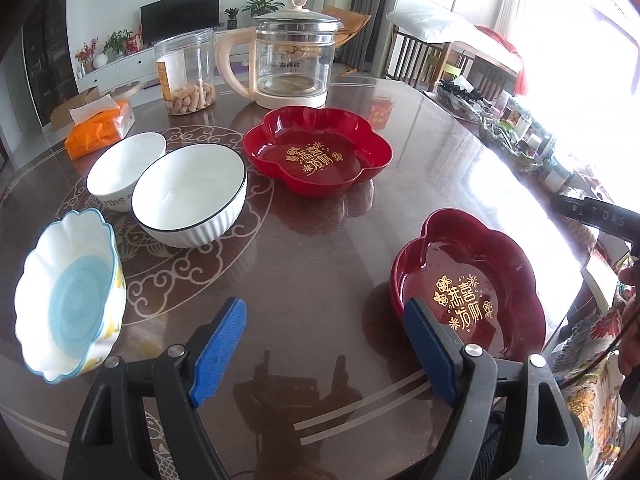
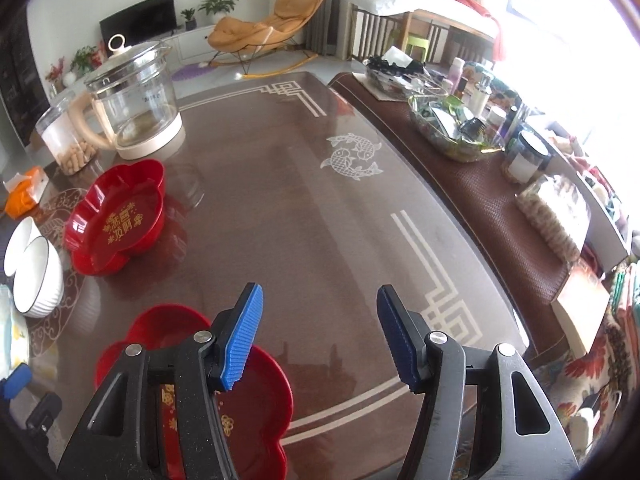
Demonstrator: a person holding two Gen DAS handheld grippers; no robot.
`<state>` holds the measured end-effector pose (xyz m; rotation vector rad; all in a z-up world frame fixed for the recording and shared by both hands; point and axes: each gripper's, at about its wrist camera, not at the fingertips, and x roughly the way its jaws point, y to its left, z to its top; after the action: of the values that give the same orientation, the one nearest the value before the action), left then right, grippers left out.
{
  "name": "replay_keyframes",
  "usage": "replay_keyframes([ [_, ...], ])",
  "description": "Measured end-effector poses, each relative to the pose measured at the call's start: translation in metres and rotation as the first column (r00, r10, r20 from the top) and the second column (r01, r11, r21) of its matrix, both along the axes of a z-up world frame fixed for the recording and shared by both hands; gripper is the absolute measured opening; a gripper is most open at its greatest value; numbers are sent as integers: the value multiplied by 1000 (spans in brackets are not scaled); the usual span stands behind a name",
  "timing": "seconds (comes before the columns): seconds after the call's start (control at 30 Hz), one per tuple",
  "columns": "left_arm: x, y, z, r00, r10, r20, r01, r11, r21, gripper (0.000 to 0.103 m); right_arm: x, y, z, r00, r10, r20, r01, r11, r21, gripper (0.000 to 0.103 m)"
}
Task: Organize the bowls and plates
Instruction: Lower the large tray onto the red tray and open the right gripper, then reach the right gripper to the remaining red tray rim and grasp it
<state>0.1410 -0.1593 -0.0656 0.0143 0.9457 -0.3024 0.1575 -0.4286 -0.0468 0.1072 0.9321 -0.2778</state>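
**Plates and bowls spread over the desk, both tongs empty**

Two red flower-shaped plates with gold lettering lie well apart on the glossy brown desk (image 1: pixel 320 264). The near red plate (image 1: pixel 472 284) sits just beside the left tongs' right pad; the far red plate (image 1: pixel 318 160) lies further back, in front of a glass kettle (image 1: pixel 294 64). To the left stand three bowls: a ribbed white bowl with a dark rim (image 1: pixel 190 200), a smaller white bowl (image 1: pixel 124 172) touching it from behind, and a scalloped bowl with a blue inside (image 1: pixel 70 300) nearest the left edge, apart from the other two.

The left tongs (image 1: pixel 324 344) stand wide apart above bare desk, nothing between the blue pads. The right tongs (image 2: pixel 320 336) are likewise apart and hold nothing; their left finger hangs over the near red plate (image 2: pixel 256 400).

Behind the bowls are a clear jar of peanuts (image 1: pixel 186 76) and an orange tissue pack (image 1: pixel 100 128). A cluttered side counter (image 2: pixel 460 128) runs along the right edge
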Motion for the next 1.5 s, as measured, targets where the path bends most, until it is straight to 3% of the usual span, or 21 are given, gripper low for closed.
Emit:
replay_keyframes([
  [0.1, -11, -2, 11, 999, 2, 53, -5, 998, 58, 82, -43, 19, 11, 998, -8, 63, 5, 999, 40, 67],
  [0.17, -17, 0, 18, 997, 13, 77, -20, 996, 85, 91, -72, 37, 15, 993, -33, 111, 26, 997, 67, 71],
  [0.33, -33, 10, 35, 990, 39, 137, -52, 994, 97, 97, -121, 83, 13, 981, -64, 186, 35, 987, 158, 71],
  [0.53, -45, 23, 50, 986, 45, 162, -65, 990, 122, 97, -142, 122, 20, 974, -52, 222, 27, 993, 116, 71],
  [0.8, -52, 35, 49, 979, 51, 196, -92, 973, 209, 99, -150, 132, 39, 967, -67, 245, 52, 997, 65, 71],
  [0.93, -48, 48, 39, 993, -15, 116, -7, 982, 190, 99, -150, 139, 43, 965, -56, 255, 46, 998, 45, 73],
  [1.03, -40, 68, 24, 999, -46, 6, 45, 994, 102, 99, -152, 140, 46, 958, -27, 286, 8, 998, 68, 73],
  [1.13, -35, 86, 21, 998, -58, 2, 58, 997, 57, 99, -145, 140, 41, 965, 0, 264, -23, 996, 83, 74],
  [1.27, -24, 93, 21, 995, -94, 12, 93, 993, 73, 99, -120, 140, 25, 985, 47, 166, -64, 993, 100, 74],
  [1.4, -4, 89, 15, 979, -168, -118, 177, 981, 75, 99, -95, 142, 17, 994, 67, 91, -75, 993, 90, 74],
  [1.5, 9, 84, 21, 977, -173, -125, 188, 974, 124, 99, -77, 138, 21, 996, 52, 69, -55, 997, 46, 74],
])
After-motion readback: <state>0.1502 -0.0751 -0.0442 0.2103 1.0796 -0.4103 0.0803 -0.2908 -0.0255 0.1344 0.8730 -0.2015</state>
